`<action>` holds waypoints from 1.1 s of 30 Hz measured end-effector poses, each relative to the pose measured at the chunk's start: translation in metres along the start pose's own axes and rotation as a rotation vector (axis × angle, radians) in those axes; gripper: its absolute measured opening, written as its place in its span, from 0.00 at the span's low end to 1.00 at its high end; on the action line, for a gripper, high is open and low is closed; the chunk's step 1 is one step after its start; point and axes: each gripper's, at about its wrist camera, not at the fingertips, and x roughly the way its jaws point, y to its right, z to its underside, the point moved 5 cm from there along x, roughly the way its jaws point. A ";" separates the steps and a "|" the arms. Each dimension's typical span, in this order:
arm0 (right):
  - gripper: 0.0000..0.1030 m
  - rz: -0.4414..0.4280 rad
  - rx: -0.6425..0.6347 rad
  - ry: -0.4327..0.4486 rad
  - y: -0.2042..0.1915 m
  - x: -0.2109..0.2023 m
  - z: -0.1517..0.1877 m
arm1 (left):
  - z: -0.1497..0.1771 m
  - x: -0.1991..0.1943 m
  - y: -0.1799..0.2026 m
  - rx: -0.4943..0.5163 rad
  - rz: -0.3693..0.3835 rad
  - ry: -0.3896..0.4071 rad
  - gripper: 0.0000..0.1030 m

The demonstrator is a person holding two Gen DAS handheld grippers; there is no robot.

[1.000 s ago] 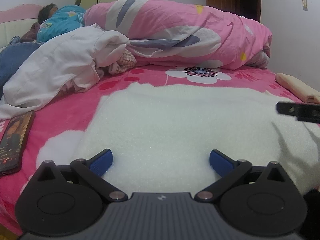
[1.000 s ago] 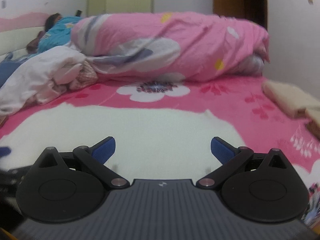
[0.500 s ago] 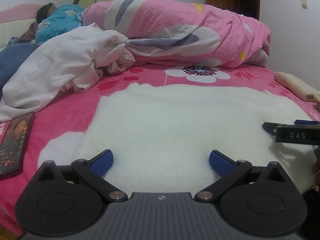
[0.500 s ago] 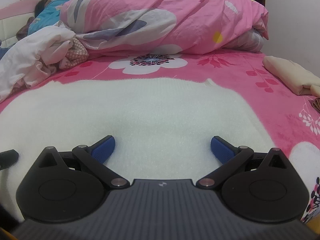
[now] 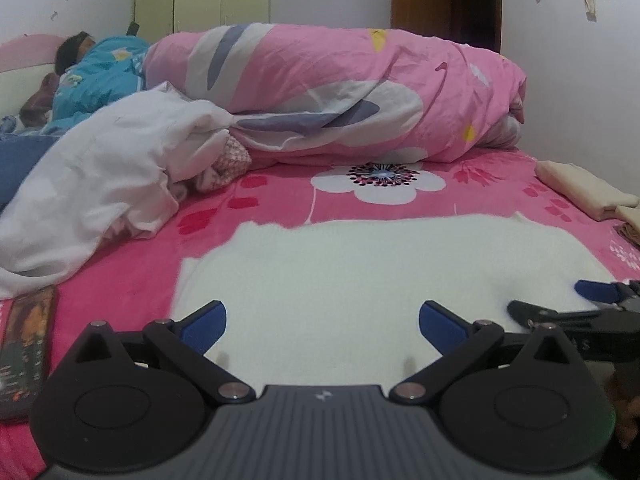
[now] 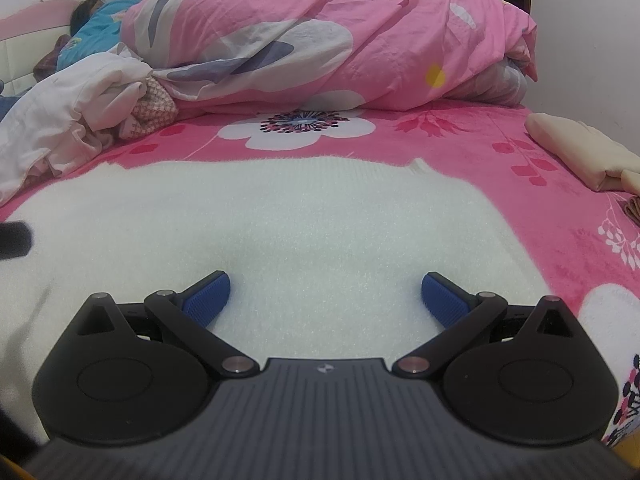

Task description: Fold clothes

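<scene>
My left tongs (image 5: 322, 322) and right tongs (image 6: 325, 294) both stand spread wide and hold nothing, side by side low over the near part of the white fleecy garment (image 5: 380, 280). That garment lies flat across the pink flowered bed (image 5: 276, 200), its far edge running roughly straight in front of the big white flower print, with a small tab sticking up near the far right corner (image 6: 418, 166).

The step I judge to be in hand is taking hold of the near hem to make a fold away from me. To do it well, I should set each pair down near its own corner, not bunched together in the middle, so the cloth lifts evenly. The pile looks thick and soft, so I would push the lower finger under the edge before clenching, catching every layer there. Then lift both together and carry the hem level, keeping clear of the phone (image 5: 24, 352) on my left and the folded beige cloth (image 6: 576, 148) on my right.
</scene>
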 end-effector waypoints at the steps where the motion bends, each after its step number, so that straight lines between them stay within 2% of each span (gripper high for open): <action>1: 0.99 0.000 0.000 0.000 0.000 0.000 0.000 | 0.002 0.009 -0.002 -0.009 -0.001 -0.023 1.00; 4: 0.99 0.001 -0.002 0.001 0.000 0.000 0.000 | 0.015 0.033 -0.009 -0.041 -0.008 -0.092 1.00; 7: 0.99 0.001 -0.003 0.002 0.000 0.000 0.000 | 0.019 0.033 -0.010 -0.031 -0.005 -0.058 1.00; 33: 0.99 0.001 -0.002 0.004 -0.001 -0.001 0.000 | 0.021 0.034 -0.012 -0.046 0.006 -0.044 1.00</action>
